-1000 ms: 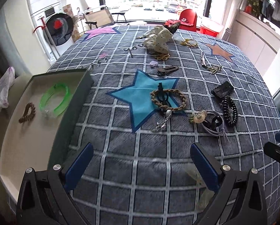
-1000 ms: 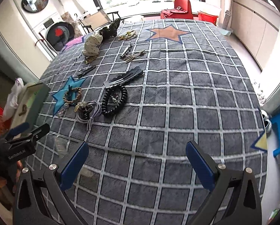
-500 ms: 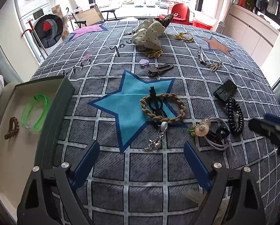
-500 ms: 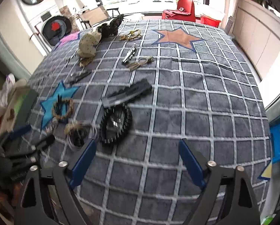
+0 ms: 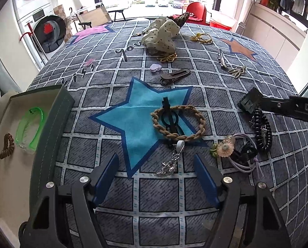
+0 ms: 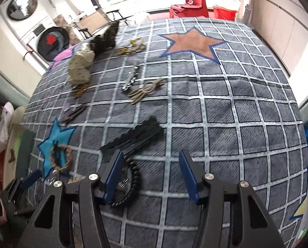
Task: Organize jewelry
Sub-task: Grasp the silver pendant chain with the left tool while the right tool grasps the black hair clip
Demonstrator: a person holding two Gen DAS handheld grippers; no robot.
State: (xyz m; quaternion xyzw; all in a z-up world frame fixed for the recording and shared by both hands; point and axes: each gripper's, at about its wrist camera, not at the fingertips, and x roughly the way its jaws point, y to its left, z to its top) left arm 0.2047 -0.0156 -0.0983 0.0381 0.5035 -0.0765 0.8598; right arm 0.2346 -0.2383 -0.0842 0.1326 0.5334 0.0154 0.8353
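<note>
Bed cover (image 5: 195, 217) carries the loose items. Tray (image 5: 50, 136) sits at its left edge; inside, the open bangle (image 5: 30, 132) lies right of the small coil hair tie (image 5: 7, 145). On the star patch (image 5: 137, 119): braided bracelet (image 5: 178, 123) ringed around a hair clip (image 5: 170, 117). Pendant (image 5: 170, 163) lies just in front of the bracelet. To the right: flower hair tie (image 5: 226, 146), then spiral hair tie (image 5: 262, 132), with a comb clip (image 5: 250, 101) behind it. Far side: dotted scrunchie (image 5: 162, 35), flat hair clip (image 5: 174, 75) between it and the star.
</note>
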